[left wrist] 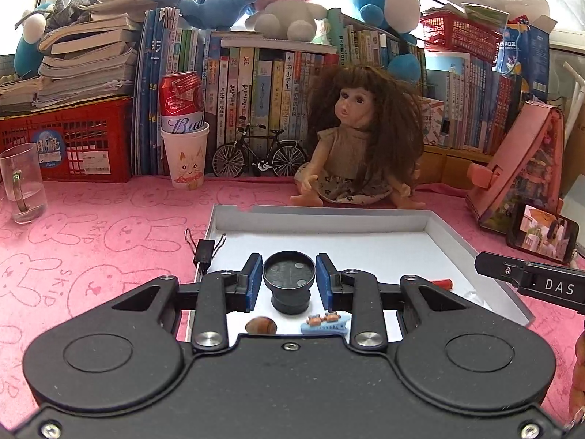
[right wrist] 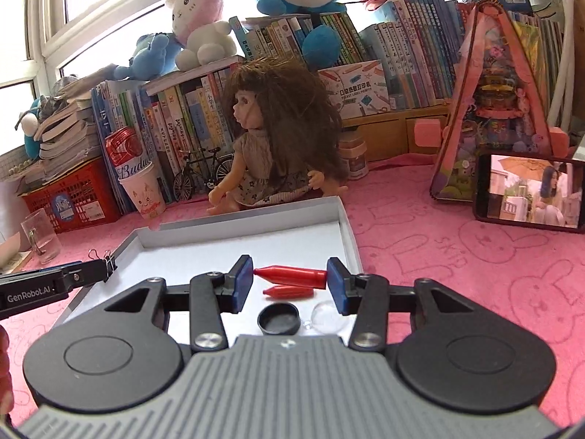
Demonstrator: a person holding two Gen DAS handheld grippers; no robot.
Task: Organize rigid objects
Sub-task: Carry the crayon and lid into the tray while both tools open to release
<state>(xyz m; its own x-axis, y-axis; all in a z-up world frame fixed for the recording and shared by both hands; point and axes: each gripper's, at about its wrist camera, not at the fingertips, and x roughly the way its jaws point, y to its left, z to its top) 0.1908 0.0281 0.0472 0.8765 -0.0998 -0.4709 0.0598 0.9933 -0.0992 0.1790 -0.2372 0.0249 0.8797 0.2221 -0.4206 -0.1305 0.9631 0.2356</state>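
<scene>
A white tray (left wrist: pixel 431 226) lies on the pink cloth. In the left wrist view my left gripper (left wrist: pixel 289 280) has its blue pads on either side of a black round lens (left wrist: pixel 289 278); a thin gap shows on each side. Below it lie a brown nut (left wrist: pixel 260 326) and a blue hair clip (left wrist: pixel 324 323). In the right wrist view my right gripper (right wrist: pixel 289 283) is open around two red pointed caps (right wrist: pixel 292 276), (right wrist: pixel 289 291) lying in the tray (right wrist: pixel 347 226). A black round cap (right wrist: pixel 278 319) and a clear dome (right wrist: pixel 327 316) lie nearer the camera.
A black binder clip (left wrist: pixel 203 250) sits at the tray's left edge. A doll (left wrist: pixel 351 139), paper cup with a can (left wrist: pixel 185 153), glass mug (left wrist: pixel 23 183), toy bicycle (left wrist: pixel 259 155), phone (right wrist: pixel 530 192), pink playhouse (right wrist: pixel 493 109) and bookshelves stand behind.
</scene>
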